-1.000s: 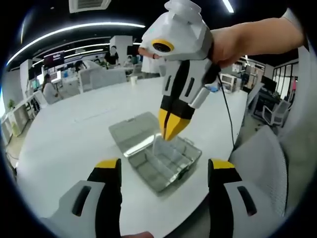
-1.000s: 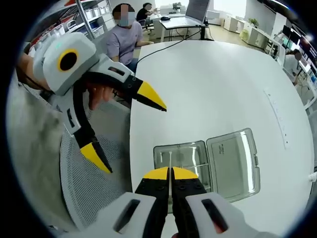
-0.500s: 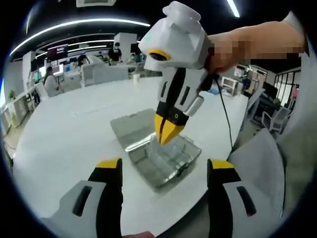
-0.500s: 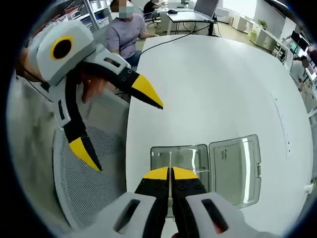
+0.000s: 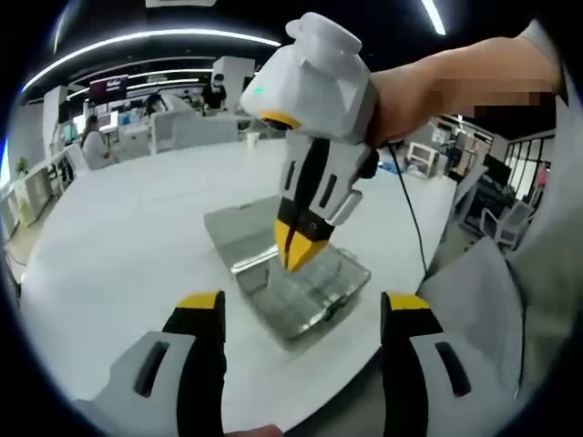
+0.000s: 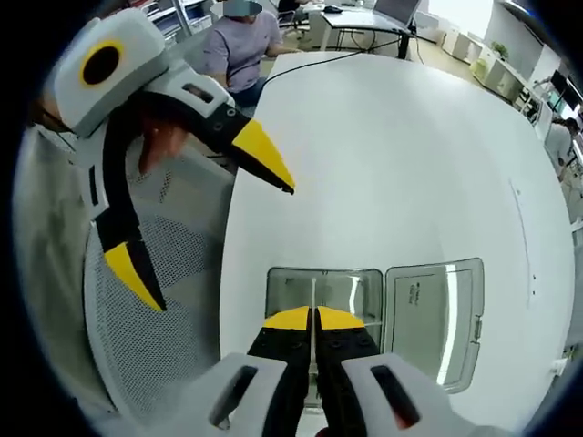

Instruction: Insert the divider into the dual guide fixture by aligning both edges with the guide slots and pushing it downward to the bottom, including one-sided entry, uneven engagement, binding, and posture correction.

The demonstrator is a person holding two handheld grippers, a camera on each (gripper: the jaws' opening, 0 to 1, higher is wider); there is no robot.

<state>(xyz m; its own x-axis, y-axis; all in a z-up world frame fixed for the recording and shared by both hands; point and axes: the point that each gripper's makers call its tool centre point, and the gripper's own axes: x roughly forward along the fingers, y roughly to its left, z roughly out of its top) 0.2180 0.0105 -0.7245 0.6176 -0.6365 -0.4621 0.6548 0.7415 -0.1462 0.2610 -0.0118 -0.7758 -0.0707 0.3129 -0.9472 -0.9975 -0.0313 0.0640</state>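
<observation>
Change: right gripper (image 5: 295, 256) has come lower over the clear plastic compartment box (image 6: 323, 291).
Right fingers: pressed together on the thin clear divider (image 6: 312, 296).
Left gripper (image 6: 214, 232): gaping, empty.
Progress: divider entering the box on the white surface (image 6: 392, 164); seating remains.

My right gripper (image 6: 313, 319) pinches the thin divider (image 6: 312, 293) upright over the open box (image 6: 364, 284); left gripper (image 6: 196, 223) spread wide, well aside.

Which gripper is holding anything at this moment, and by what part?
The right gripper is shut on the thin clear divider, pinching its upper edge above the open clear box. The left gripper is open and holds nothing.
</observation>
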